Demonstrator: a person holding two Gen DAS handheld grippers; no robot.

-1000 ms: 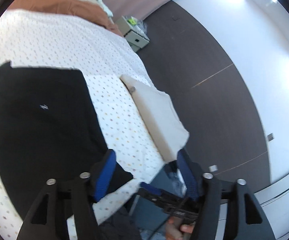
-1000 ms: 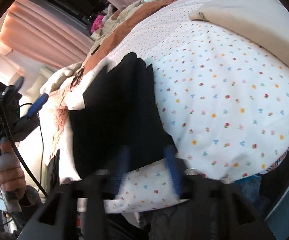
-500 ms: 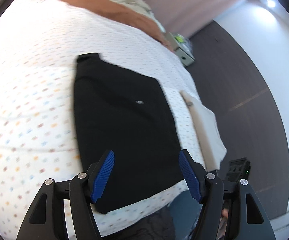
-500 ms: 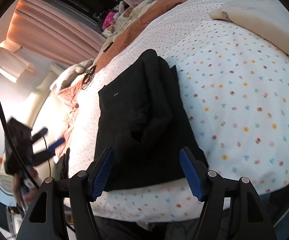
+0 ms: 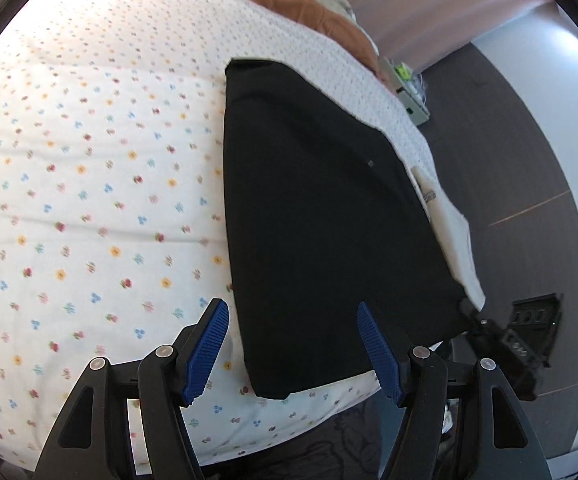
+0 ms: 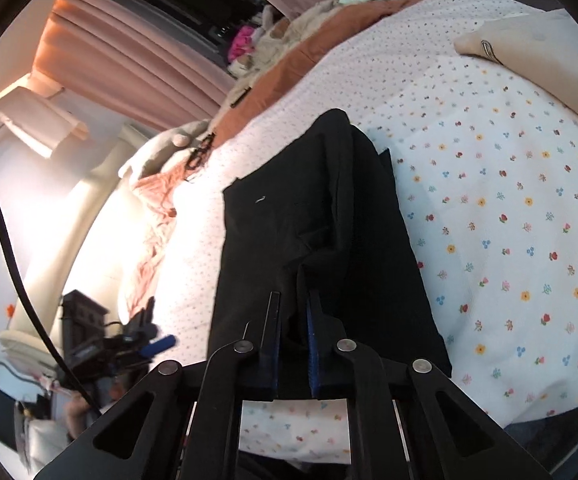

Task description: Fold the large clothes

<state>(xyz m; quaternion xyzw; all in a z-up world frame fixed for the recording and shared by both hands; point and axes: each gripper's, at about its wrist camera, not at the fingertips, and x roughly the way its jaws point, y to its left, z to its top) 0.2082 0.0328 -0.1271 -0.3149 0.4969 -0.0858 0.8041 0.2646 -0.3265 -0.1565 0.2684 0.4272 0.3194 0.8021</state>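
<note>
A black garment (image 5: pixel 321 216) lies flat in a long folded strip on the bed's white flowered sheet (image 5: pixel 89 184). My left gripper (image 5: pixel 293 344) is open above the garment's near left corner, its blue pads on either side of that corner, touching nothing. In the right wrist view the same black garment (image 6: pixel 313 220) shows creased and bunched. My right gripper (image 6: pixel 293 344) is shut on a raised fold at the garment's near edge.
A cream pillow (image 6: pixel 529 44) lies at the bed's right side, also seen in the left wrist view (image 5: pixel 453 236). A rust-brown blanket (image 5: pixel 313 8) and piled clothes lie at the far end. Dark wall panels (image 5: pixel 509 152) and a small drawer unit (image 5: pixel 409 92) stand beyond. Pink curtains (image 6: pixel 129 56) hang left.
My right gripper has gone from open to shut on the garment's near edge. My left gripper has swung left over the bed and now hangs open over the garment's near left corner.
</note>
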